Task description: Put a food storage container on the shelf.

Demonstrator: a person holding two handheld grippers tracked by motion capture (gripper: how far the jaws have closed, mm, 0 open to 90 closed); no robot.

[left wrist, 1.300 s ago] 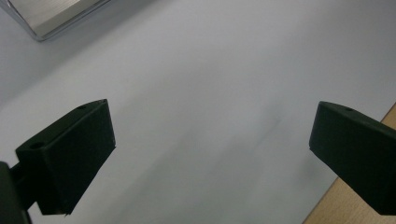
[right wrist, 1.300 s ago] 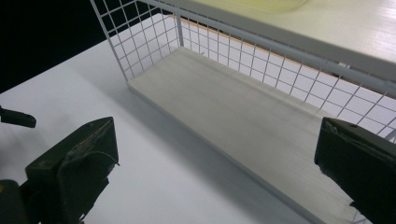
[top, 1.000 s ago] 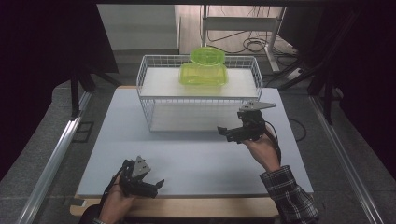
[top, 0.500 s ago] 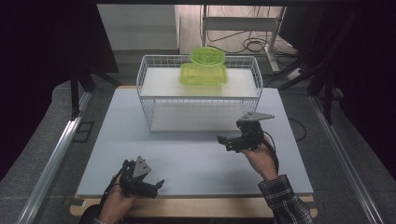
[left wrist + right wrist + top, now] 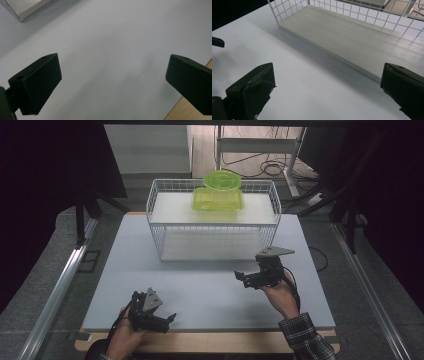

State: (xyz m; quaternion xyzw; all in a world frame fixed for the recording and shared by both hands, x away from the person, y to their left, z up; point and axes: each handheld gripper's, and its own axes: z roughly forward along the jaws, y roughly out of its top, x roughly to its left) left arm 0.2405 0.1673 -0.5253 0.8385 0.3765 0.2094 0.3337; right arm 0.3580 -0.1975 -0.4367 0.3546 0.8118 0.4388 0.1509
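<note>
This looks like a lab or test workspace. A pale tabletop (image 5: 200, 290) stands on grey carpet between metal floor rails (image 5: 55, 295), hemmed in by dark screens, and loose cables (image 5: 260, 167) lie on the floor beside a metal frame (image 5: 255, 145) behind it.

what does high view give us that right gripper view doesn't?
High view alone: the green containers at the back of the wire basket, both hands, and the left gripper near the table's front edge. Right gripper view alone: a close look between the right gripper fingers, wide apart with nothing held, and the pale board on the basket floor. Both: the basket, the light table top, the right gripper.
</note>
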